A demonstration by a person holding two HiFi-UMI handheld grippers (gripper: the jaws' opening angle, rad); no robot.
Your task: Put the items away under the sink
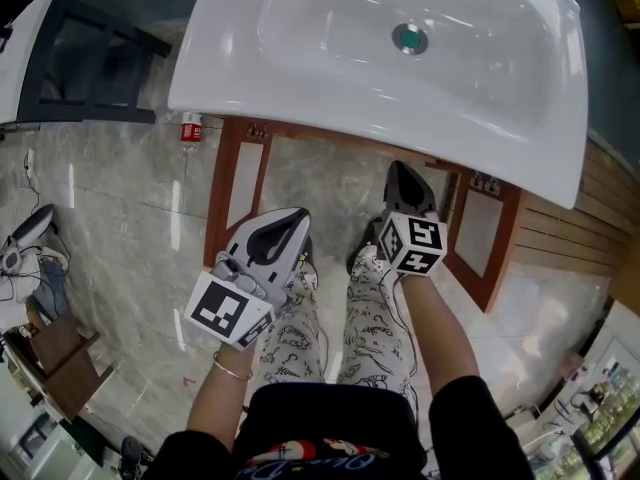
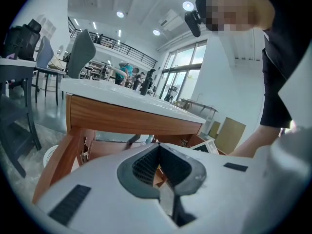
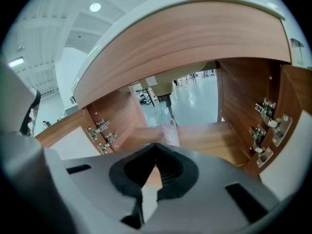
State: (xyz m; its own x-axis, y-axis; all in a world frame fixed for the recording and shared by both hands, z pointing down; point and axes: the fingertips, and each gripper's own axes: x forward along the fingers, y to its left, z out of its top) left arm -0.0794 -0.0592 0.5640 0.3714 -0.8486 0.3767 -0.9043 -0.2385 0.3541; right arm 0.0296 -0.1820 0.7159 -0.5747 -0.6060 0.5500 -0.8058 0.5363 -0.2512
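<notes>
A white sink point(image 1: 330, 58) tops a wooden cabinet whose two doors point(image 1: 240, 183) point(image 1: 480, 233) stand open. My right gripper point(image 1: 402, 171) points into the opening under the basin. In the right gripper view its jaws point(image 3: 156, 149) are shut with nothing between them. Just past them a pale, see-through item point(image 3: 169, 130), too blurred to name, sits on the cabinet floor point(image 3: 214, 140). My left gripper point(image 1: 298, 216) hangs shut and empty to the left of the opening. In its own view, the shut tips point(image 2: 158, 147) face the cabinet's wooden front point(image 2: 126, 117).
A bottle with a red label point(image 1: 191, 128) stands on the marble floor left of the cabinet. Door hinges point(image 3: 265, 126) line the cabinet's side walls. A dark chair frame point(image 1: 80, 58) is at upper left, and clutter point(image 1: 40, 268) lies at the left edge.
</notes>
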